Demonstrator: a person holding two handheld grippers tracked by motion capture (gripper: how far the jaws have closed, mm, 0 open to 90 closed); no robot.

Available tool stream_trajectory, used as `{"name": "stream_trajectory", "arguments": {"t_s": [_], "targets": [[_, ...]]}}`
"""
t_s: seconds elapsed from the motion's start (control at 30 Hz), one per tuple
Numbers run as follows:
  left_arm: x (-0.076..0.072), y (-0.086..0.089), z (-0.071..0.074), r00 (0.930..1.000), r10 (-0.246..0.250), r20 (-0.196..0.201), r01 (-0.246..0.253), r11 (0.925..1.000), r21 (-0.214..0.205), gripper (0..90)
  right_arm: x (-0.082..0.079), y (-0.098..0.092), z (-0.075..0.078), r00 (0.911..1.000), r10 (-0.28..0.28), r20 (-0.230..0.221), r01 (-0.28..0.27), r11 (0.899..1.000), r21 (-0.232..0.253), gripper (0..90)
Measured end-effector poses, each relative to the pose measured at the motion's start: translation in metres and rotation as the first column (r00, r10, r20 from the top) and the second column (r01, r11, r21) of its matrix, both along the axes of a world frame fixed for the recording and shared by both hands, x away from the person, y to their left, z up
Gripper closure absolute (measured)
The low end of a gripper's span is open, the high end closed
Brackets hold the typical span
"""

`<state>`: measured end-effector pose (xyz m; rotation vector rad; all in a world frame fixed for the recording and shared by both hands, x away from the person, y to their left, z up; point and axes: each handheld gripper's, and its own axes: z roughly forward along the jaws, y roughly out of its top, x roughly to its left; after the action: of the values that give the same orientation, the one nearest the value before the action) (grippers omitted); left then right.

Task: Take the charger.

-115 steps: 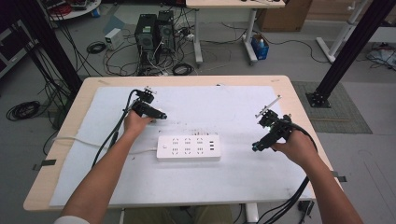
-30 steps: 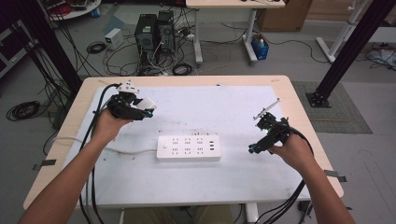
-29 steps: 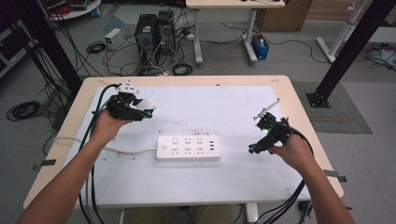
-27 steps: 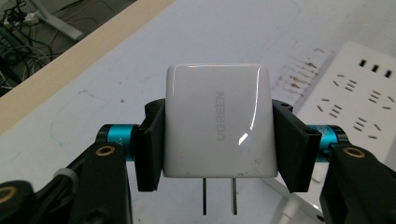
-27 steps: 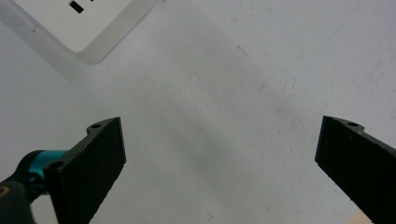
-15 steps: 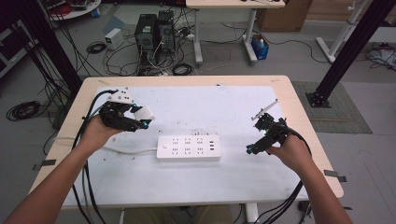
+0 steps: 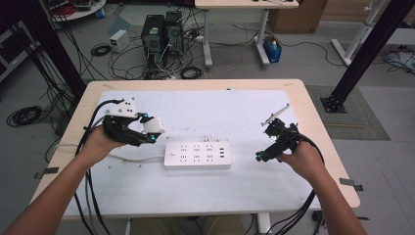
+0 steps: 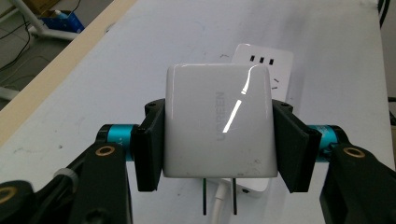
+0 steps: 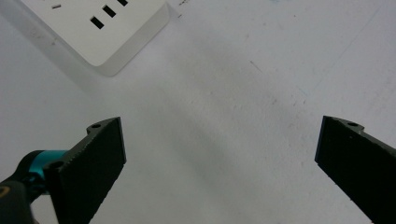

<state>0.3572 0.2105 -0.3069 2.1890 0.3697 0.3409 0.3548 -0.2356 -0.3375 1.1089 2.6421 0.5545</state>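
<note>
At the left of the counter, the left gripper clamps a white wall charger aloft, prongs bared and not yet plugged into the white power strip mid-counter, while the right gripper waits, jaws wide apart and empty.

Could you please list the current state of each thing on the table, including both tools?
Left tool: shut on the white charger, held above the table.
White charger: clamped by its sides, two prongs exposed, not plugged in.
Power strip: flat on the table, sockets facing up and empty.
Right tool: open, holding nothing, over the bare table.
</note>
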Motion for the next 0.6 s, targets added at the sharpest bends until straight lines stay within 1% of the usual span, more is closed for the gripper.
{"name": "stream_trajectory", "arguments": {"t_s": [0.07, 0.2, 0.33, 0.5, 0.53, 0.6], "targets": [[-0.001, -0.003, 0.000, 1.0000, -0.004, 0.002, 0.004, 1.0000, -0.003, 42.6, 0.000, 0.000, 0.000, 1.0000, 0.002, 0.000, -0.002, 1.000, -0.003, 1.1], [0.000, -0.007, -0.001, 0.9997, -0.025, -0.002, 0.025, 0.9997, -0.008, 42.6, -0.002, 0.001, 0.000, 1.0000, -0.001, -0.001, 0.001, 1.000, 0.006, 1.1], [0.000, -0.012, -0.001, 0.9988, -0.049, 0.003, 0.049, 0.9988, 0.000, 42.6, -0.003, 0.002, 0.000, 1.0000, -0.002, 0.002, 0.002, 1.000, 0.014, 1.1], [-0.001, -0.018, -0.001, 0.9984, -0.057, 0.004, 0.057, 0.9983, -0.009, 42.6, -0.003, 0.003, 0.000, 1.0000, -0.006, 0.002, 0.006, 1.000, 0.023, 1.1], [-0.001, -0.019, -0.001, 0.9984, -0.056, 0.003, 0.056, 0.9984, -0.003, 42.6, -0.004, 0.003, 0.000, 1.0000, -0.006, 0.002, 0.006, 1.000, 0.022, 1.1], [-0.001, -0.021, -0.002, 0.9987, -0.052, -0.002, 0.052, 0.9986, -0.005, 42.6, -0.005, 0.003, 0.001, 1.0000, -0.006, 0.000, 0.006, 1.000, 0.024, 1.1]]}}
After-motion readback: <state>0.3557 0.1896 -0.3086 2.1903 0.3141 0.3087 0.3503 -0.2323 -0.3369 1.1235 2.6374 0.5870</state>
